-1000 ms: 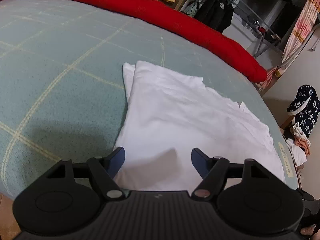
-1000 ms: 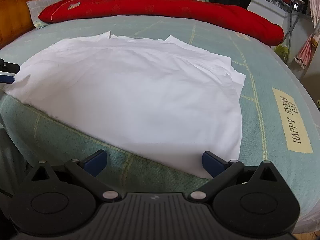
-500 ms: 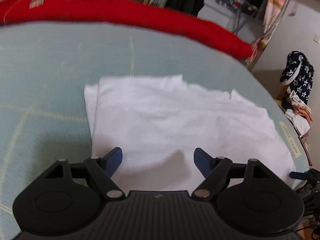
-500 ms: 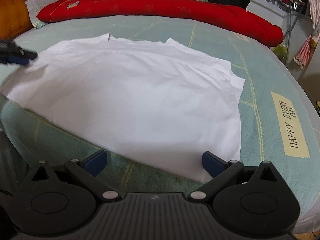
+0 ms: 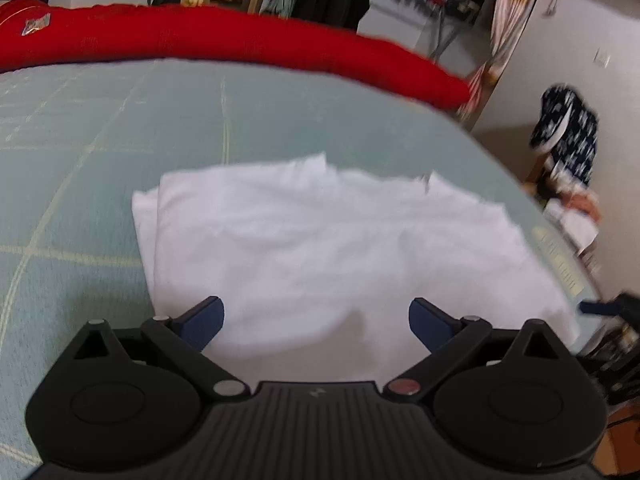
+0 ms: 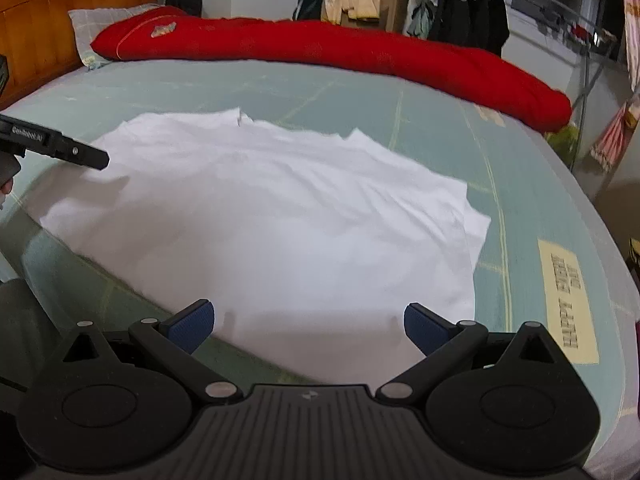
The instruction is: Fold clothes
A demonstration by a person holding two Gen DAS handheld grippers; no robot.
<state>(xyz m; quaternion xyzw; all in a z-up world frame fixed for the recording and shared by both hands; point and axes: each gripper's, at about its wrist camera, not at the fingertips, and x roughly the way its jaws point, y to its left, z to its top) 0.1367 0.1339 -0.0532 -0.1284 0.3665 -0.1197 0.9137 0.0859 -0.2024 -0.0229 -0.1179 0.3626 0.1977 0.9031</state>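
A white garment (image 5: 328, 240) lies partly folded and flat on the pale green bed (image 5: 100, 152); it also shows in the right wrist view (image 6: 260, 216). My left gripper (image 5: 316, 320) is open and empty, its blue pads just above the garment's near edge. My right gripper (image 6: 308, 324) is open and empty over the garment's near edge at the bed's side. The left gripper's black finger (image 6: 60, 146) enters the right wrist view from the left, above the garment's left part.
A long red bolster (image 6: 340, 52) lies along the bed's far side, with a wooden headboard (image 6: 52, 32) at the left. Clothes hang on a rack (image 6: 460, 12) behind. A yellow "HAPPY EVERY DAY" label (image 6: 568, 300) marks the bedcover. Clothing is piled on the floor (image 5: 568, 168).
My left gripper has swung right and risen, now looking along the garment toward the right gripper. My right gripper has lifted slightly. The garment has not moved.
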